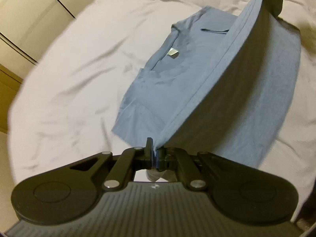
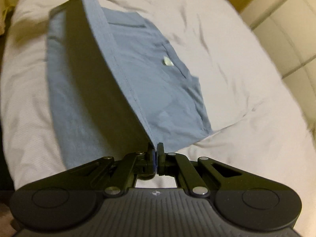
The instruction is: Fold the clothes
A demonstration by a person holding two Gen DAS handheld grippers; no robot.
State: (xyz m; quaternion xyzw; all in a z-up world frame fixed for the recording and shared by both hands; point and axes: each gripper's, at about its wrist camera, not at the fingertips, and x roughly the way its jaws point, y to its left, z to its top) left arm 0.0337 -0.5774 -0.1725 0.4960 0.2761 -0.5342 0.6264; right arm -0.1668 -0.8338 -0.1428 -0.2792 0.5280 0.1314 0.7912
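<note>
Jaws of both grippers are pressed together on the hem of a blue shirt (image 1: 177, 83), one at each end, so the edge stretches taut between them. Left gripper (image 1: 155, 155) sits at the bottom centre of its view; right gripper (image 2: 155, 156) likewise, each pointing toward the other. Lifted cloth stands like a wall over the part lying flat on the bed (image 1: 69, 69), seemingly to carry one half across.
</note>
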